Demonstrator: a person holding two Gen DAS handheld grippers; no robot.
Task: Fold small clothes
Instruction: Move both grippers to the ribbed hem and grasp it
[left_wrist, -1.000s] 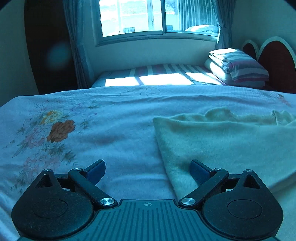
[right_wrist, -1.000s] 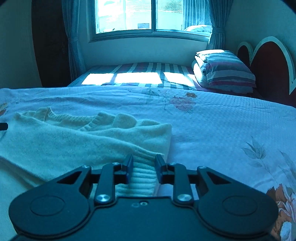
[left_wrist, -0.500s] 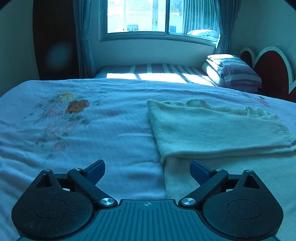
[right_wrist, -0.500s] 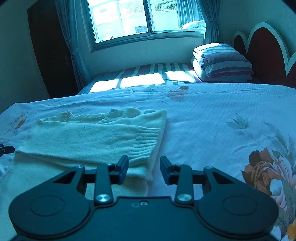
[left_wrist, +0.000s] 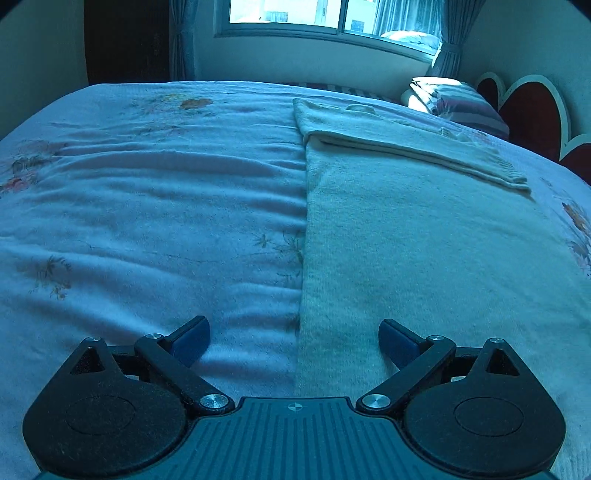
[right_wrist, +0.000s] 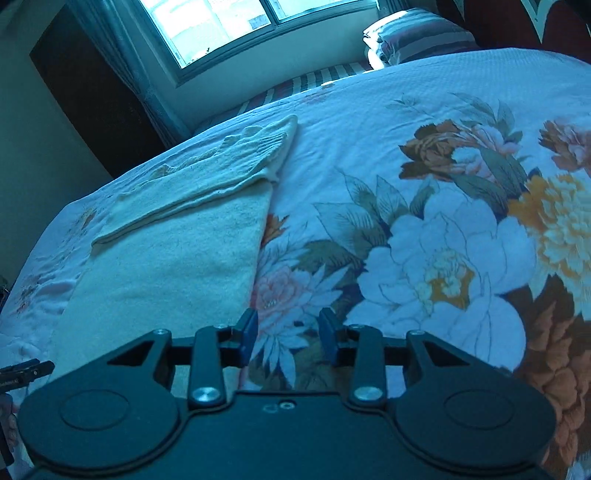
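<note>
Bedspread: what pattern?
Pale bedspread printed with large flowers in orange, brown and white; clearest in the right wrist view.

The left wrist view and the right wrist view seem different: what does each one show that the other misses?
Only the left wrist view shows the red heart-shaped headboard clearly and the wide-open left gripper straddling the sweater's left edge.

Only the right wrist view shows the big orange and white flower print and the open right gripper beside the sweater's right edge.

Both show the cream knitted sweater with a sleeve folded across, the floral bedspread, the window and the striped folded bedding.
</note>
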